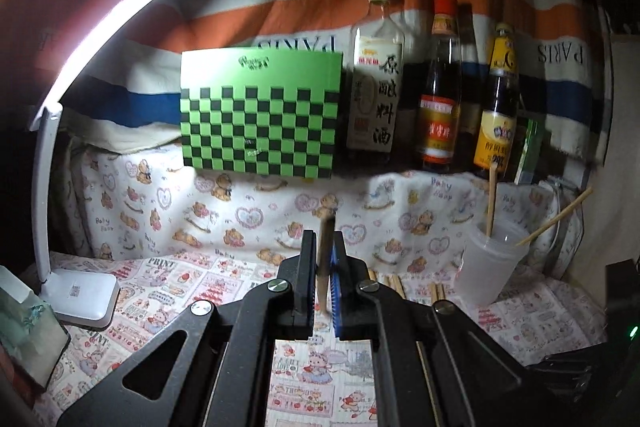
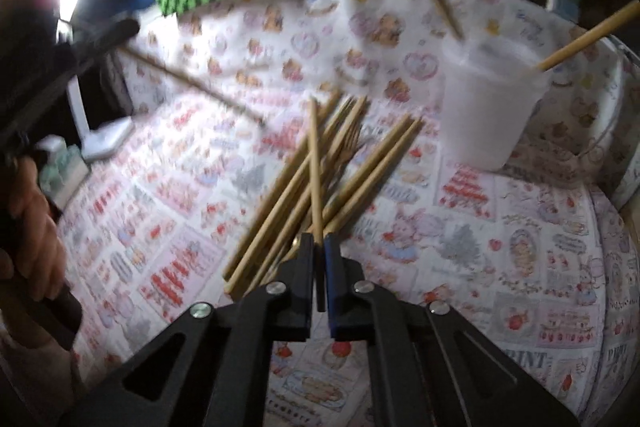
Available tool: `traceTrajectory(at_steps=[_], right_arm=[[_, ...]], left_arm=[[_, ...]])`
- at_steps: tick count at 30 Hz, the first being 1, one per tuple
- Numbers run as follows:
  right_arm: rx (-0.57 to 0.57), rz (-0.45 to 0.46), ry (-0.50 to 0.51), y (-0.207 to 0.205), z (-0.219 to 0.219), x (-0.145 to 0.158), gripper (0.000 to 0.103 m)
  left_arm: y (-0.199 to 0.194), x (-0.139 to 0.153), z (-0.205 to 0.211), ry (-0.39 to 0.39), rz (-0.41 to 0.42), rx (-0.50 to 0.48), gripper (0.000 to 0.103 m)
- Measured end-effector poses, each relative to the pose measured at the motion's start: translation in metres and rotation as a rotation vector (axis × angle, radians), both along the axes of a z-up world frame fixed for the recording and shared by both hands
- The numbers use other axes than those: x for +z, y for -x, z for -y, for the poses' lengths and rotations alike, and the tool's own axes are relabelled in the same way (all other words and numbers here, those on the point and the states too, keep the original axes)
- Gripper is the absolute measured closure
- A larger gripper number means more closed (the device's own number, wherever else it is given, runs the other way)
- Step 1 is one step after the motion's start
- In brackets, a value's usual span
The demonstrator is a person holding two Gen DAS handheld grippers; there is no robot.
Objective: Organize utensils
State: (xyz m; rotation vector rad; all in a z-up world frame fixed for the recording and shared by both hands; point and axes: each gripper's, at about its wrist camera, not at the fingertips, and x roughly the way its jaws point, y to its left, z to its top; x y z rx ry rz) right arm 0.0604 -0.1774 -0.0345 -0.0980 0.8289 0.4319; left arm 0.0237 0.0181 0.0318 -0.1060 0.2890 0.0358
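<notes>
Now, with each gripper, left [image 1: 323, 277] and right [image 2: 319, 269], clamped on a chopstick [image 1: 325, 259], steer yours toward the cup [image 1: 490, 261] at two o'clock, tip first.

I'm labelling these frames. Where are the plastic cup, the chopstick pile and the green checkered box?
plastic cup [image 2: 486, 115]: right wrist view, front wall.
chopstick pile [image 2: 304, 183]: right wrist view, middle of the pile.
green checkered box [image 1: 260, 115]: left wrist view, front face.
</notes>
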Motion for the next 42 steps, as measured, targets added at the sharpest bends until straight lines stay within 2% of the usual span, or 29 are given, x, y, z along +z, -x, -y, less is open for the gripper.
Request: traceTrajectory(at_steps=[5, 10, 20, 25, 28, 36, 42], right_arm=[[-0.029, 0.170, -0.082, 0.017, 0.017, 0.033, 0.099], [-0.032, 0.358, -0.146, 0.041, 0.029, 0.064, 0.099], [-0.096, 0.494, -0.347, 0.061, 0.066, 0.096, 0.099], [-0.127, 0.580, -0.392, 0.073, 0.084, 0.111, 0.099], [-0.142, 0.607, -0.392, 0.076, 0.090, 0.115, 0.099], [-0.112, 0.578, -0.368, 0.074, 0.085, 0.112, 0.099], [-0.067, 0.563, -0.319, 0.072, 0.071, 0.106, 0.098]], left_arm=[[0.013, 0.009, -0.010, 0.047, 0.082, 0.010, 0.098], [0.020, 0.017, -0.020, 0.097, 0.130, -0.004, 0.098], [0.032, 0.024, -0.021, 0.099, 0.197, -0.013, 0.098], [0.032, 0.023, -0.021, 0.099, 0.192, -0.017, 0.098], [0.028, 0.021, -0.019, 0.098, 0.176, -0.021, 0.098], [0.022, 0.018, -0.012, 0.076, 0.126, -0.047, 0.098], [0.009, 0.016, -0.011, 0.089, 0.008, -0.059, 0.097]])
